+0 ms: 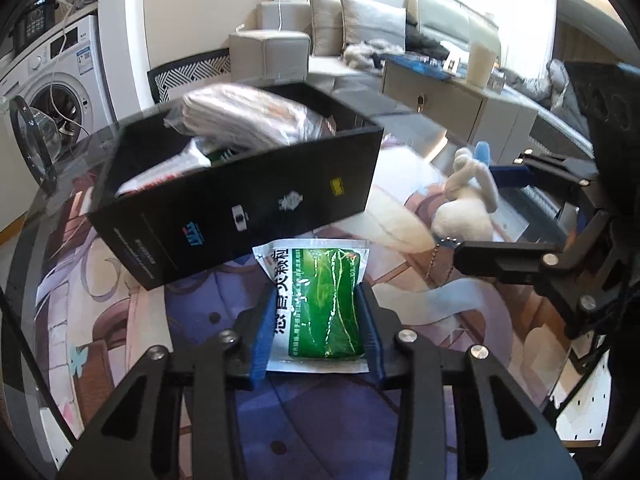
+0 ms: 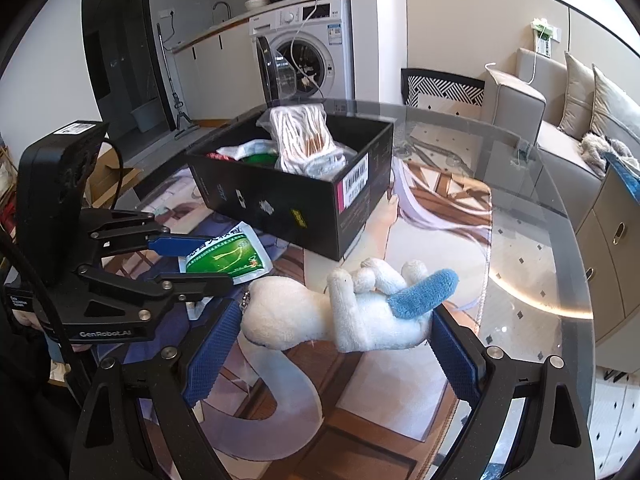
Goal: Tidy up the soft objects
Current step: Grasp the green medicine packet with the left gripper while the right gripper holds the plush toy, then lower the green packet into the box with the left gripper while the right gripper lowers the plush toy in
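Note:
A green and white soft packet [image 1: 320,300] lies on the table just in front of a black box [image 1: 240,200], and my left gripper [image 1: 318,292] is shut on it, one blue pad pressed to each long side. From the right wrist, the same packet [image 2: 224,260] shows in the left gripper [image 2: 212,260] beside the box [image 2: 280,208]. A white plush toy [image 2: 340,316] with a blue ear lies on its side between the wide fingers of my right gripper [image 2: 336,312], which is open. The box holds a bagged striped cloth [image 2: 304,140] and other packets.
The round glass table [image 2: 520,240] carries a printed mat [image 2: 420,208]. A patterned chair [image 2: 440,88] stands at its far edge. A washing machine [image 2: 312,52] with its door open stands beyond, a sofa [image 2: 560,112] and a low cabinet [image 2: 612,232] to the right.

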`<state>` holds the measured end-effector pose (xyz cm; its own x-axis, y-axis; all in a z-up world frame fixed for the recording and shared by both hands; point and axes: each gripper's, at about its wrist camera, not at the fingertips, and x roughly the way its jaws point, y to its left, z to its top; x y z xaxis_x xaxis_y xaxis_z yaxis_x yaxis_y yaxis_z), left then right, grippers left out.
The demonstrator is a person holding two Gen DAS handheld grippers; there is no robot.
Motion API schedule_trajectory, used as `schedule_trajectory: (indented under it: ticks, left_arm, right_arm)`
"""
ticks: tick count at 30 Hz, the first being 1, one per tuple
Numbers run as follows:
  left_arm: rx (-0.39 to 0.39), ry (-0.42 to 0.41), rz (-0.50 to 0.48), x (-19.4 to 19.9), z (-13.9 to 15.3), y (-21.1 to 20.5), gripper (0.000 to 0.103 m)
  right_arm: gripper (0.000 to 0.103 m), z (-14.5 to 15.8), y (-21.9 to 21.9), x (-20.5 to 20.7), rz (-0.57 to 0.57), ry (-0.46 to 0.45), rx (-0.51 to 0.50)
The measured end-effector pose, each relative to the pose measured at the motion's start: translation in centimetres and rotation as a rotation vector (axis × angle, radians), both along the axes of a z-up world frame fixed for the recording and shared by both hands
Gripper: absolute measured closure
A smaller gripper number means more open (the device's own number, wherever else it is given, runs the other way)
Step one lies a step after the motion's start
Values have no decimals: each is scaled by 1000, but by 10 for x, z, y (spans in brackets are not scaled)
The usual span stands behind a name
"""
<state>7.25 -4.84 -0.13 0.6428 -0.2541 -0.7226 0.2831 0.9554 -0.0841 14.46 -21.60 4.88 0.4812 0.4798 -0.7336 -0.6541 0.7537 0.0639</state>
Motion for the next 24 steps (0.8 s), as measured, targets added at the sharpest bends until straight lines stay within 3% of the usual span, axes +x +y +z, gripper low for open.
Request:
schedule_trajectory:
  ticks: [15,24]
  left_arm:
    - [-93,-136,103,-19,44,43,66]
    - [-151,-188,199,-4,69,72,66]
  right_arm:
    - [10,51,14,-12,-8,-151,49]
    - [10,70,39,3,3,-193,33]
